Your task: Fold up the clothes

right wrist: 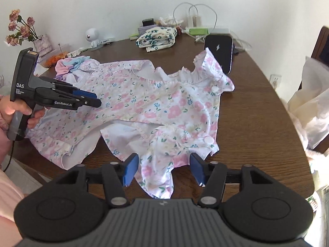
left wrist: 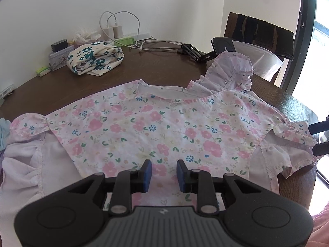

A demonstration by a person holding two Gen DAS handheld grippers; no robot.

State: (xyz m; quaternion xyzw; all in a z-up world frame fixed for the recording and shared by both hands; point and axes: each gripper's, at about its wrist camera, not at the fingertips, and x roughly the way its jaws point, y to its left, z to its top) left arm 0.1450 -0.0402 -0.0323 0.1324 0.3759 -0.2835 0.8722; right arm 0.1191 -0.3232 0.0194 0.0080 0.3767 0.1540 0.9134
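Observation:
A pink floral dress (left wrist: 164, 123) with ruffled sleeves lies spread on the dark wooden table (left wrist: 154, 65). My left gripper (left wrist: 164, 175) hovers over its middle, blue pads a little apart, with only flat cloth showing below the gap. In the right wrist view a hand holds this left gripper (right wrist: 96, 100) at the dress's left part (right wrist: 123, 94). My right gripper (right wrist: 163, 169) stands open at the near table edge. A loose sleeve end (right wrist: 158, 175) lies between its pads without touching them. Its black fingers (left wrist: 318, 127) show at the right edge of the left wrist view.
A folded cream cloth with green flowers (right wrist: 157, 37) sits at the back, near chargers and cables (right wrist: 195, 20). A black power bank (right wrist: 221, 51) lies beyond the dress collar. A pastel cloth (right wrist: 72, 63), a flower vase (right wrist: 22, 28), plastic bags (right wrist: 312, 107) and a chair (left wrist: 263, 35) surround the table.

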